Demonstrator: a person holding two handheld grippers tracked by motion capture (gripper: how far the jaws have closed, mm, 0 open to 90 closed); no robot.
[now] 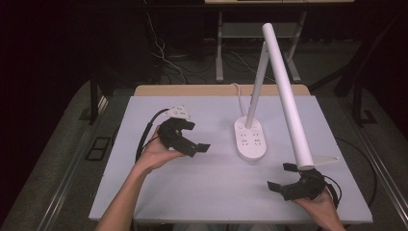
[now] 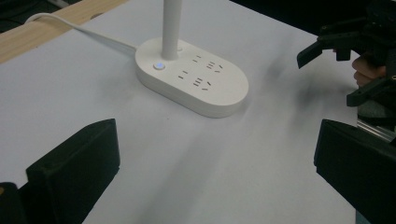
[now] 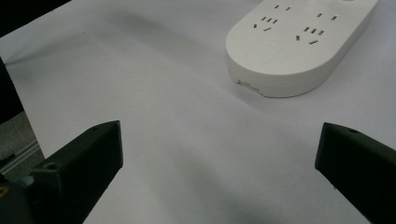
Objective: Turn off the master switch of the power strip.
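Leftward, the black left tool [image 1: 196, 136] hovers over the pale grey table [image 1: 211, 192], jaws spread wide on nothing. Near the front right corner, the black right tool [image 1: 281, 176] is likewise agape and empty. Between them stands the white oval power-strip lamp base [image 1: 250, 139], its blue-lit button [image 2: 159, 66] glowing beside the stem. The white tubular lamp head [image 1: 287, 91] slants down, hiding part of the right tool; its white cord [image 2: 84, 31] runs off the far edge.

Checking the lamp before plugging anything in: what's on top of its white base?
On the lamp base: the lamp's upright pole, a lit button and empty sockets. Nothing is plugged in.
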